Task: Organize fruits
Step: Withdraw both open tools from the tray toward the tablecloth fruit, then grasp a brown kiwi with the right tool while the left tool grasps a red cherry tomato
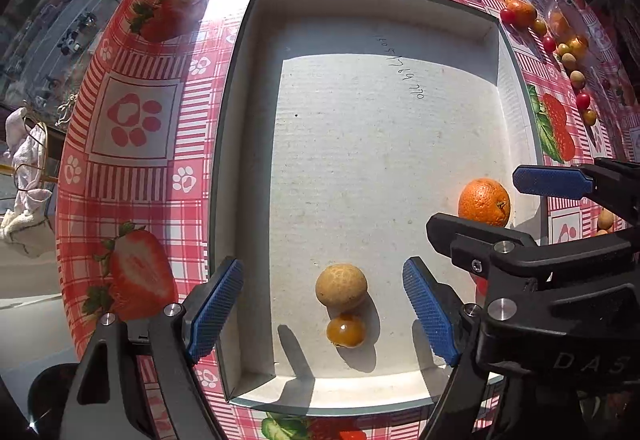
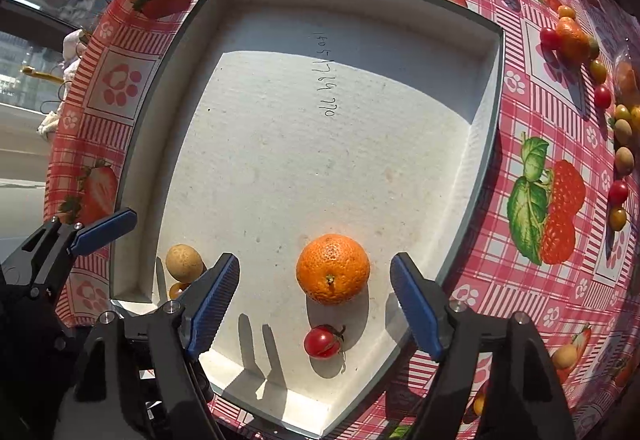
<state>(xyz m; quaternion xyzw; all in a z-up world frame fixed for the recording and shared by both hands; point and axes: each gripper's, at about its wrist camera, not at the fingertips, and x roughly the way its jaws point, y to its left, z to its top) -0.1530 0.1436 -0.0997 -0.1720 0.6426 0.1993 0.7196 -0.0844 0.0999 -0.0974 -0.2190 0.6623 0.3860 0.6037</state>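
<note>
1. both tools hover with jaws wide apart and nothing held: the left gripper [image 1: 324, 314] over the near left part of the shallow white cardboard tray [image 2: 486, 144], the right gripper [image 2: 316, 304] over its near right part.
2. four fruits lie in the tray. the round tan rough-skinned fruit [image 1: 341, 286] touches the small glossy amber tomato [image 1: 346, 330], both between the left blue pads. the dimpled orange mandarin [image 2: 333, 268] sits just beyond the small red cherry tomato [image 2: 322, 341], near it but apparently not touching, both between the right pads.
3. the rest of the fruits, a scattered line of red, yellow and tan ones [image 2: 600, 80], lie on the red checked strawberry-print tablecloth [image 2: 536, 300] right of the tray, well apart from both tools.
4. risk: closing the left jaws here would likely catch the tan fruit and the amber one together, squeezing the soft one or popping it sideways.
5. risk: every piece is round and the tray floor is flat, so a nudge from a descending pad could roll one away.
6. risk: the two tools are near each other, the right one's arm just beside the left one's pad; moving both at once could knock them together.
7. risk: a reach toward the loose line could sweep pieces off the table's far right edge.
</note>
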